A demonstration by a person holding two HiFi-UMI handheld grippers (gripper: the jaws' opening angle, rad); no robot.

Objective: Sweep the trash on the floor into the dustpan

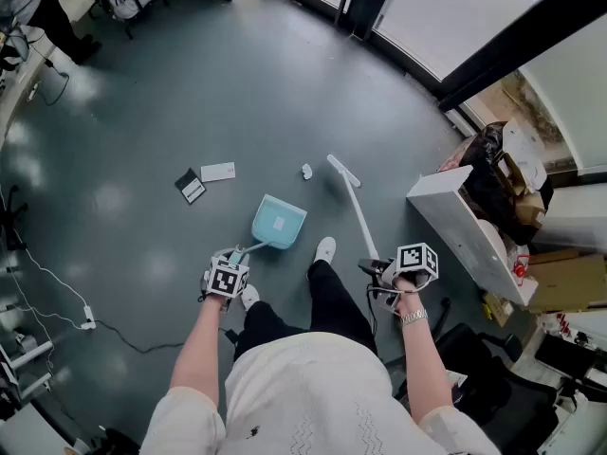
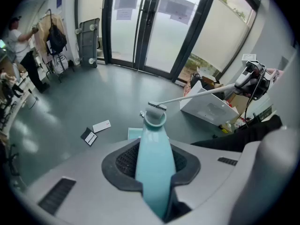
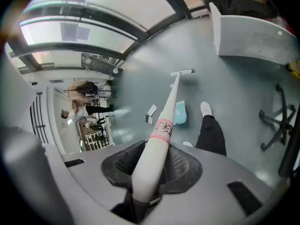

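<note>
Grey floor [image 1: 142, 112] carries the trash: a white card [image 1: 217, 172] and a black card [image 1: 190, 187] lie side by side, and a small crumpled scrap [image 1: 306, 171] sits just beside the head of the broom [image 1: 343, 171]. Between them rests the blue dustpan [image 1: 278, 224], its handle clamped in the left gripper [image 1: 232, 259], with the cards ahead and to the left. The right gripper [image 1: 377, 271] is closed on the broom's white handle.

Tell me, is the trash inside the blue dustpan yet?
Out, not in. The white card, the black card and a small white scrap lie on the floor, apart from the dustpan.
</note>
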